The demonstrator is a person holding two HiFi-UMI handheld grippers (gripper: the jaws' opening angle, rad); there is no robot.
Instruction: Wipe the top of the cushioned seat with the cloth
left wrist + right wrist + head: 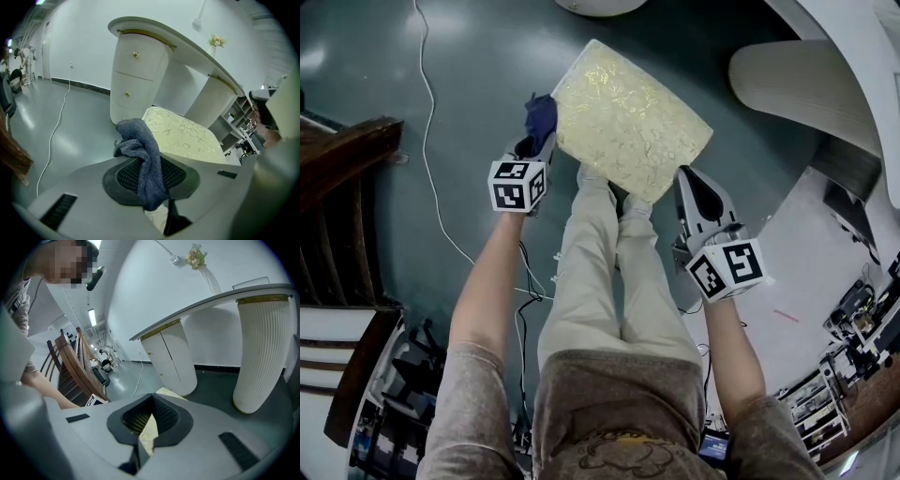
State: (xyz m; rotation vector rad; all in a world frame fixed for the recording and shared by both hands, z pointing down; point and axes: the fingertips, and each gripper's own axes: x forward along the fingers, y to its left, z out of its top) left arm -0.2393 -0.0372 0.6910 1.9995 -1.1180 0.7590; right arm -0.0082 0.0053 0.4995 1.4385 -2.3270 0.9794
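Looking steeply down on the cushioned seat (628, 117), set low on a grey-green floor (469, 56) just ahead of two shoes (636, 204) and a pair of beige trouser legs (600, 281), with its cream-yellow, leafy-patterned top turned upward. Holding the left tongs (539, 141) at the seat's left edge, clenched on a dark blue cloth (542, 114). In the left gripper view, pinched between the ribbed pads (126, 176), bunched in a wad above the tips and hanging in a short tail below them, with the seat's top just beyond. From the head view, pressed against or just beside the seat's left rim; hard to say which. Holding the right tongs (689, 183) by the seat's near right corner, close beside it and apparently not touching. Clenched there on nothing, tips meeting, with only a thin wedge of gap lower down showing a sliver of the cream top behind. Beyond the seat, a white curved dressing table (187, 47) with gold-knobbed drawers (136, 70) and a small sprig of flowers (216, 41) on top. On the floor to the left, a thin white cable (427, 141) trailing past dark wooden furniture (337, 169)
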